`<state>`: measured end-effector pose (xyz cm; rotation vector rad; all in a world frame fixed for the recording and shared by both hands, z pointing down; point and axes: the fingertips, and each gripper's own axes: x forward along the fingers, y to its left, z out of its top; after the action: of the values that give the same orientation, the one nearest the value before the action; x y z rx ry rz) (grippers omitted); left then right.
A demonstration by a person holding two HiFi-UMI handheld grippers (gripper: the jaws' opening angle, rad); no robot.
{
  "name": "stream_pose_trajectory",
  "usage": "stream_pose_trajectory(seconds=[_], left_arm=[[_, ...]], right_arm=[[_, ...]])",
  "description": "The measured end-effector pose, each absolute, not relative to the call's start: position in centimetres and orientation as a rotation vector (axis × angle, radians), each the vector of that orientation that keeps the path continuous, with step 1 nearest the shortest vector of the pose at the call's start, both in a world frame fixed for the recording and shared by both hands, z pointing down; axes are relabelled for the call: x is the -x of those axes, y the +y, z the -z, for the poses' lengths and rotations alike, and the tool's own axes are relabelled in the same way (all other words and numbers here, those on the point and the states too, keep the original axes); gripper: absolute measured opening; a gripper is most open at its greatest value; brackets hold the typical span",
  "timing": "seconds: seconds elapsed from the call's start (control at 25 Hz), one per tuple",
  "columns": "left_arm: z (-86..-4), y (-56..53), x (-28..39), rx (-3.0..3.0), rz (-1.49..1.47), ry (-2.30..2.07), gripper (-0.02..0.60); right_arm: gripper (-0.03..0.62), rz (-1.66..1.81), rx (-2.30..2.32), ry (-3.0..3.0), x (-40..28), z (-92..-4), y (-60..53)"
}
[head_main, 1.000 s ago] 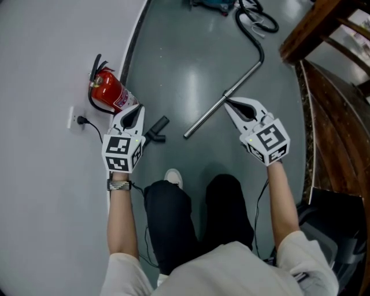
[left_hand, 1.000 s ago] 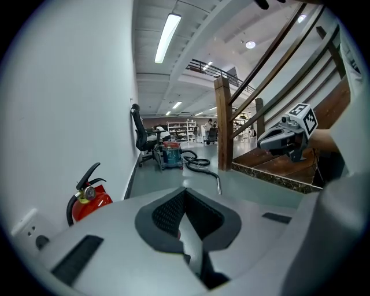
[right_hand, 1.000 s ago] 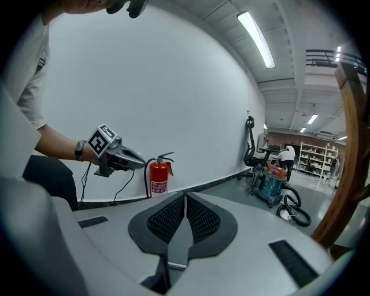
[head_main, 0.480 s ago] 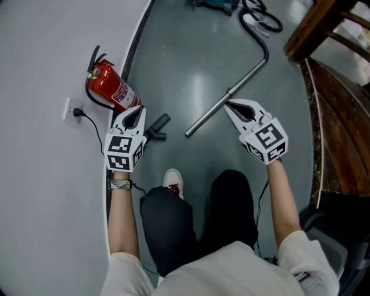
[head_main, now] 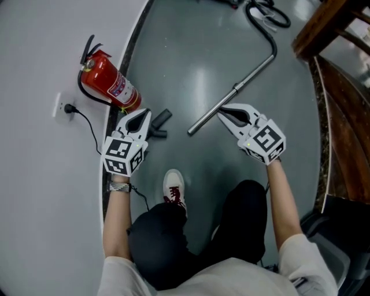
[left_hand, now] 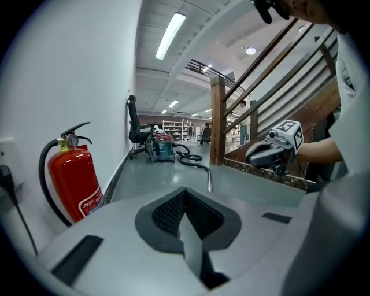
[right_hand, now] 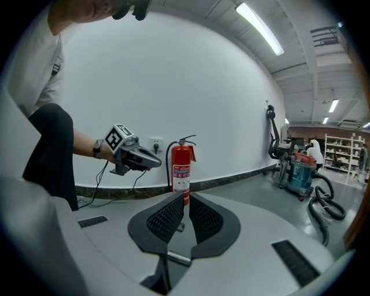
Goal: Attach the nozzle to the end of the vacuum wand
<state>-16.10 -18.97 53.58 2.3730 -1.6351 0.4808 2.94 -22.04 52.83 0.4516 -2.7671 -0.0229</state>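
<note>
A black nozzle lies on the grey floor, partly hidden behind my left gripper. That gripper hovers just left of it, shut and holding nothing. The metal vacuum wand lies slanted across the floor, its free end pointing toward the nozzle. My right gripper is beside the wand's lower part, shut and holding nothing. In the left gripper view the left gripper has its jaws together, with the wand lying far ahead. The right gripper view shows the right gripper with its jaws together too.
A red fire extinguisher stands by the white wall, next to a socket with a plugged cable. The vacuum's hose and body lie further off. A wooden stair rail runs along the right. The person's shoe is below the nozzle.
Both grippers have sunk toward the floor as the person crouches. The left one now overlaps the nozzle more, and the right one has drawn closer to the wand's lower end.
</note>
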Motion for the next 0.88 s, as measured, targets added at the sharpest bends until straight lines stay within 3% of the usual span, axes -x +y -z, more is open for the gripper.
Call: stream_pose_trajectory(seconds=[0.36,0.88], left_arm=[[-62.2,-20.2,14.6,-2.489,-0.599,-1.453,-0.002],[-69.5,-19.4,15.2,-2.515,-0.706,-1.393,0.002]], right_arm=[[0.032,-0.145,-0.369,-2.808,0.5,-62.2,-24.4],[0.032,0.048,-0.144,-2.563,0.5,-71.8,-22.8]])
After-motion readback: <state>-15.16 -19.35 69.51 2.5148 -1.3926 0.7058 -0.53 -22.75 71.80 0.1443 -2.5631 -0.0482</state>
